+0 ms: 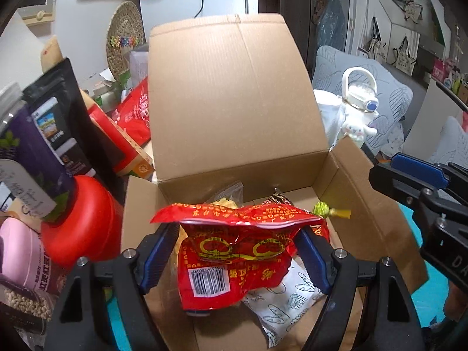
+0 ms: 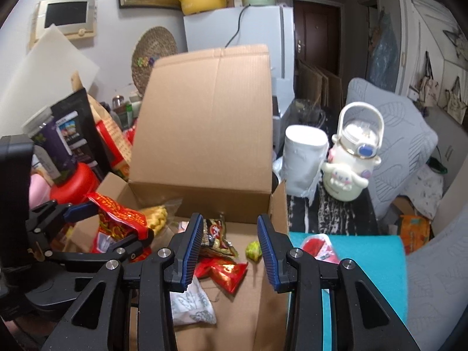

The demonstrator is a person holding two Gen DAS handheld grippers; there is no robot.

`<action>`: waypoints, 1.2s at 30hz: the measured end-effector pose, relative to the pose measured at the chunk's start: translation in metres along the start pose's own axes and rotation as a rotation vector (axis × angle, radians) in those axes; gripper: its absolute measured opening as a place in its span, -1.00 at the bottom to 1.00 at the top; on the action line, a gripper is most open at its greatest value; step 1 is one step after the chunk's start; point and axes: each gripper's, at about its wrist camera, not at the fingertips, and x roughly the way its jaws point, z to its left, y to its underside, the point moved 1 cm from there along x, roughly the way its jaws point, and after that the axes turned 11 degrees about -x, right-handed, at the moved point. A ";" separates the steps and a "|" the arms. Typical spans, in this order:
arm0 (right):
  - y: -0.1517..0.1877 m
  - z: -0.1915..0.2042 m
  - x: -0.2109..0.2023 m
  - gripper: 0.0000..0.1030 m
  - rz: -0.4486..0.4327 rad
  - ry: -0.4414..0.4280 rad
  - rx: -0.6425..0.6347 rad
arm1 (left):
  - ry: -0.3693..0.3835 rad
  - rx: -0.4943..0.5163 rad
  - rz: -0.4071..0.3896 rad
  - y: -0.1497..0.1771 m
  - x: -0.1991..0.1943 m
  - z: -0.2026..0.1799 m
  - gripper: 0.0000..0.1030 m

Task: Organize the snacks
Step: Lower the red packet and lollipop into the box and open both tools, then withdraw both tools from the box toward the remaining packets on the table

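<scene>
Left gripper (image 1: 237, 251) pinches red packet (image 1: 234, 251) by its sides, barcode end hanging down, over the box (image 1: 234, 102) interior. Right gripper (image 2: 231, 248) spread, empty, at the box's right wall; green candy (image 2: 254, 251) lies below between its fingers. Left hand nearer the drop.
</scene>
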 end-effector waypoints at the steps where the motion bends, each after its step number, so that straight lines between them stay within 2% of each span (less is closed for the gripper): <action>1: -0.001 0.001 -0.004 -0.26 -0.006 0.000 -0.003 | 0.007 0.005 -0.009 -0.001 -0.004 0.000 0.53; 6: -0.005 0.007 -0.023 -0.26 -0.031 0.000 -0.013 | 0.012 0.006 -0.043 -0.004 -0.023 -0.001 0.53; 9: -0.007 0.007 -0.033 -0.10 -0.041 0.002 -0.010 | 0.003 0.007 -0.062 -0.005 -0.030 -0.001 0.55; 19: -0.007 0.011 -0.059 -0.10 -0.067 0.004 -0.008 | 0.008 -0.013 -0.146 -0.009 -0.067 0.005 0.56; 34: 0.010 0.026 -0.142 -0.09 -0.182 0.034 -0.016 | 0.064 0.024 -0.301 0.017 -0.165 0.001 0.56; 36: 0.016 0.028 -0.157 0.01 -0.200 0.038 -0.016 | 0.073 0.026 -0.309 0.025 -0.180 0.000 0.56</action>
